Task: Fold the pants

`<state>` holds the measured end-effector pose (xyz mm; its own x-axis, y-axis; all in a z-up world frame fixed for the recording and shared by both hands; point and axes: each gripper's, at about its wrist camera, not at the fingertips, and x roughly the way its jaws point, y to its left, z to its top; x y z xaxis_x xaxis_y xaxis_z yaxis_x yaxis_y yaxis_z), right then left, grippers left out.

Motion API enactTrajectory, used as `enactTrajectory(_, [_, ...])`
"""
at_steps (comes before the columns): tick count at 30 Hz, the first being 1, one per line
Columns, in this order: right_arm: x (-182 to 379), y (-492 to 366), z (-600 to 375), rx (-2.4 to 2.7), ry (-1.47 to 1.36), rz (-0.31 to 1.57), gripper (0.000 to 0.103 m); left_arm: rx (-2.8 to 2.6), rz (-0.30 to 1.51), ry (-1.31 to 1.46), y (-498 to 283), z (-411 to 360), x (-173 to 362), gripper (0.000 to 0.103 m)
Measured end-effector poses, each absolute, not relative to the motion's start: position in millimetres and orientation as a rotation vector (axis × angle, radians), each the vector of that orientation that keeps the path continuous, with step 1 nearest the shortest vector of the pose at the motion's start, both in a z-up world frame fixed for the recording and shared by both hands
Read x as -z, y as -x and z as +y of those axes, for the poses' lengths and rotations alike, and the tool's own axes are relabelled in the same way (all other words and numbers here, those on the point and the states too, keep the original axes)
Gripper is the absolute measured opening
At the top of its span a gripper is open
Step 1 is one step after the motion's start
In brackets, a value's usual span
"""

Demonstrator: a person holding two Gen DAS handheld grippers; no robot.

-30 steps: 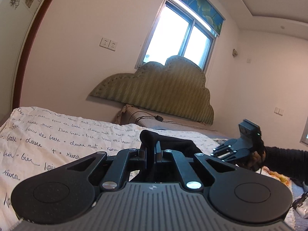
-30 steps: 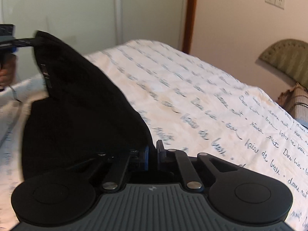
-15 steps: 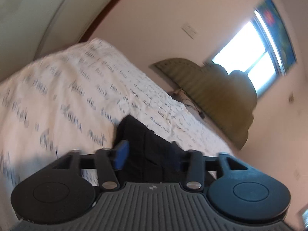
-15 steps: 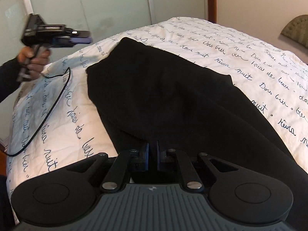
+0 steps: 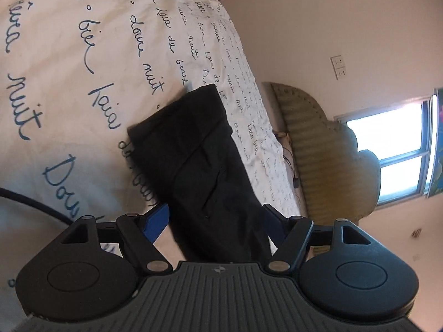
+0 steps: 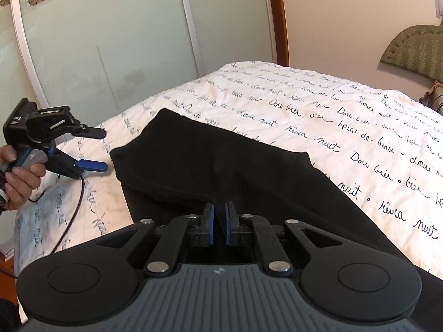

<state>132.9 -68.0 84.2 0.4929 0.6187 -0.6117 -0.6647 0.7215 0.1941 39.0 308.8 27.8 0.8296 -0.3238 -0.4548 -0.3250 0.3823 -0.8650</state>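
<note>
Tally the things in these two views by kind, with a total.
Black pants: 1
Hand-held grippers: 2, left hand-held gripper with jaws opening and nothing between them, right hand-held gripper shut on the pants
Bedspread with printed script: 1
Headboard: 1
Window: 1
Black cable: 1
Total: 7

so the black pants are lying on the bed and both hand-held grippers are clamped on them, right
Not quite. The black pants do lie on the bed, but only the right hand-held gripper is clamped on them. The right wrist view shows the left hand-held gripper beside the pants, its jaws opening, nothing between them.
</note>
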Motion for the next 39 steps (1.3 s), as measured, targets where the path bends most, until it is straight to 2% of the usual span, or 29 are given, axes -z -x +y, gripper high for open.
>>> enactTrajectory(17, [-90, -144, -85, -0.795, -0.015, 0.695, 0.007, -0.065, 0.768, 1.198, -72, 291, -17, 0.073])
enactTrajectory(18, [-90, -144, -86, -0.796, -0.020, 0.694, 0.007, -0.080, 0.765, 1.185, -73, 290, -18, 0.069])
enactTrajectory(19, [-90, -144, -87, -0.796, -0.023, 0.694, 0.007, -0.106, 0.762, 1.161, -73, 290, -21, 0.051])
enactTrajectory(22, [-88, -142, -87, -0.794, -0.017, 0.698, 0.007, -0.145, 0.778, 1.091, -76, 291, -29, 0.019])
enactTrajectory(23, [-88, -140, -86, -0.792, -0.009, 0.698, 0.007, -0.145, 0.779, 1.064, -78, 291, -32, 0.016])
enactTrajectory(26, [-89, -133, -84, -0.795, 0.007, 0.697, 0.007, -0.121, 0.834, 0.980, -86, 290, -48, 0.016])
enactTrajectory(28, [-90, -129, -84, -0.796, 0.008, 0.693, 0.007, -0.080, 0.862, 0.952, -87, 290, -55, 0.022])
enactTrajectory(30, [-91, -128, -85, -0.795, -0.001, 0.688, 0.007, -0.067, 0.868, 0.945, -82, 291, -57, 0.031])
enactTrajectory(31, [-91, -129, -87, -0.796, -0.005, 0.687, 0.007, -0.055, 0.877, 0.950, -81, 291, -57, 0.041])
enactTrajectory(33, [-91, -131, -89, -0.792, -0.016, 0.686, 0.007, -0.047, 0.879, 0.979, -74, 291, -55, 0.049])
enactTrajectory(39, [-93, -134, -88, -0.797, 0.001, 0.696, 0.008, -0.057, 0.838, 1.032, -72, 291, -55, 0.049])
